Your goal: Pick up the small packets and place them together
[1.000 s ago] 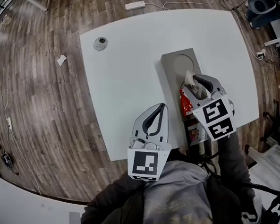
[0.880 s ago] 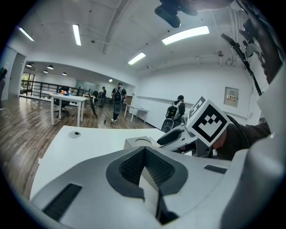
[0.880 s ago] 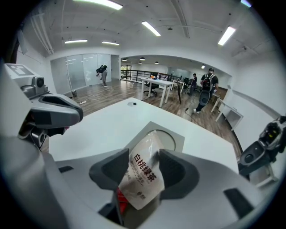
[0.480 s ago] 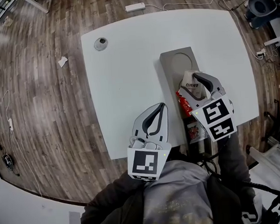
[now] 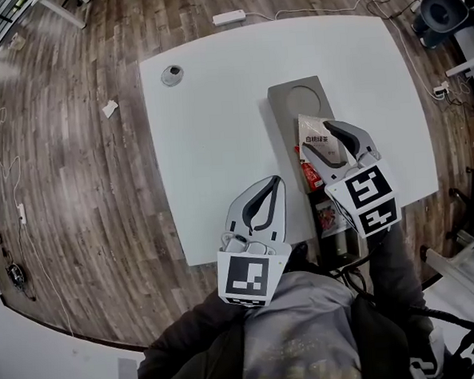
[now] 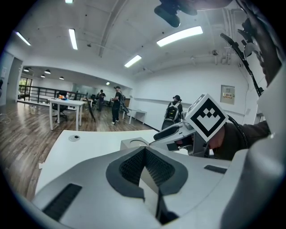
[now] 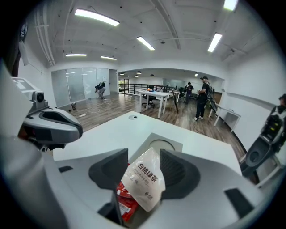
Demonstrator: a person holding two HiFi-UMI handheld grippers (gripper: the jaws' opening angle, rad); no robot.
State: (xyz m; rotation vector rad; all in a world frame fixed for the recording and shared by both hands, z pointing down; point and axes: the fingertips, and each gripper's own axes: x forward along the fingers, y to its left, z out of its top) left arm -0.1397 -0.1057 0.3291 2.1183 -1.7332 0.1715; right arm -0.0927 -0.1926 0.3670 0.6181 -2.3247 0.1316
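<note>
A white packet with dark print lies on a red packet on the grey tray. My right gripper hovers over them. Its jaws have just been opening and stand wide on either side of the white packet without pressing it. The red packet peeks out beneath. My left gripper rests shut and empty over the table's near edge, left of the tray; in its own view the left gripper shows pads together.
Another colourful packet sits at the tray's near end. The tray has a round recess at its far end. A round grommet marks the white table's far left corner. Wooden floor, cables and people are beyond.
The right gripper's jaws spread apart and it drew back and up a little, leaving the white packet lying uncovered on the red one. The left gripper stayed put.
</note>
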